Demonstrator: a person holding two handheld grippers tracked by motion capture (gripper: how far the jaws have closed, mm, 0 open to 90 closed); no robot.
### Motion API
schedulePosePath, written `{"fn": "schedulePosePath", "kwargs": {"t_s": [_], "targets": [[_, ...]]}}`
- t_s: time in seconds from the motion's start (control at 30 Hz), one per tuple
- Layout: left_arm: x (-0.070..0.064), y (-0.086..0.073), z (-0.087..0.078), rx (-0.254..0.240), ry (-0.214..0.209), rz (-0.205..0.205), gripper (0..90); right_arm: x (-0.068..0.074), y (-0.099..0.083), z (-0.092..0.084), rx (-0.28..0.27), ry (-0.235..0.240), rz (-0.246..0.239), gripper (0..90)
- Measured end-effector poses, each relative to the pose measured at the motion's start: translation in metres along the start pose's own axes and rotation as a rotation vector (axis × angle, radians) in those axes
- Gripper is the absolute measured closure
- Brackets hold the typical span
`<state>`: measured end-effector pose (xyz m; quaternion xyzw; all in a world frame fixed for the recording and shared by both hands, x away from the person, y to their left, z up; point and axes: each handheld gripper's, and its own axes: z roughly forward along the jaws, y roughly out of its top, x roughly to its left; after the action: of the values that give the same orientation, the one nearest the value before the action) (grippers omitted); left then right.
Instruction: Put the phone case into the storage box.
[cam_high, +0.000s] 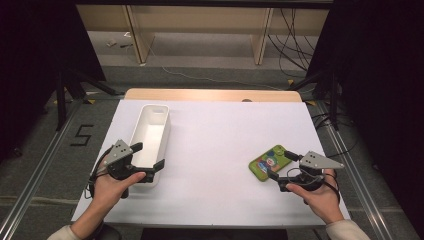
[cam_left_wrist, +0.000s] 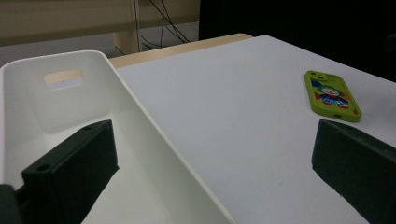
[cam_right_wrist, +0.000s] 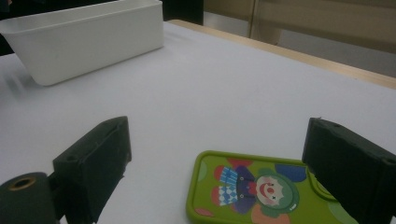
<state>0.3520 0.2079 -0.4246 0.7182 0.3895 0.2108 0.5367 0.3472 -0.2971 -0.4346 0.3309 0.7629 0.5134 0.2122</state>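
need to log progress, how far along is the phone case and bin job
Nothing looks done yet: the green phone case lies flat on the white table, and the white bin is empty. In hand: the right tool sits open around the case, not gripping; the left tool straddles the bin's wall, open. Gripping and moving are left.

In the right gripper view the green phone case (cam_right_wrist: 261, 191) runs off the bottom edge, and the right-hand jaw covers its far corner, so its full outline cannot be traced. The white bin (cam_right_wrist: 88, 39) there is cut at the left edge, with a blurred patch of desk (cam_right_wrist: 224, 88) before it. In the left gripper view the bin (cam_left_wrist: 154, 140) is clipped by the left and bottom edges, and one jaw hides part of its floor. In the high view the left gripper (cam_high: 134, 162) covers the bin's near end, and the case's picture (cam_high: 270, 160) is too small to read.
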Motion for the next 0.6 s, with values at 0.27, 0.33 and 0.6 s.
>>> {"fn": "schedulePosePath", "kwargs": {"t_s": [0.27,0.33,0.6], "targets": [[0.0001,0.0002,-0.0001,-0.003,0.0,0.001,0.0,0.0002,0.0001,0.0,0.0,-0.001,-0.001,9.0],[0.0003,0.0003,-0.0004,-0.004,0.002,0.0,0.0,0.0003,0.0002,-0.0001,0.001,-0.003,-0.002,9.1],[0.0007,-0.0003,-0.0012,-0.008,0.004,-0.001,0.0,0.0014,0.0032,-0.0006,-0.029,-0.025,-0.015,29.3]]}}
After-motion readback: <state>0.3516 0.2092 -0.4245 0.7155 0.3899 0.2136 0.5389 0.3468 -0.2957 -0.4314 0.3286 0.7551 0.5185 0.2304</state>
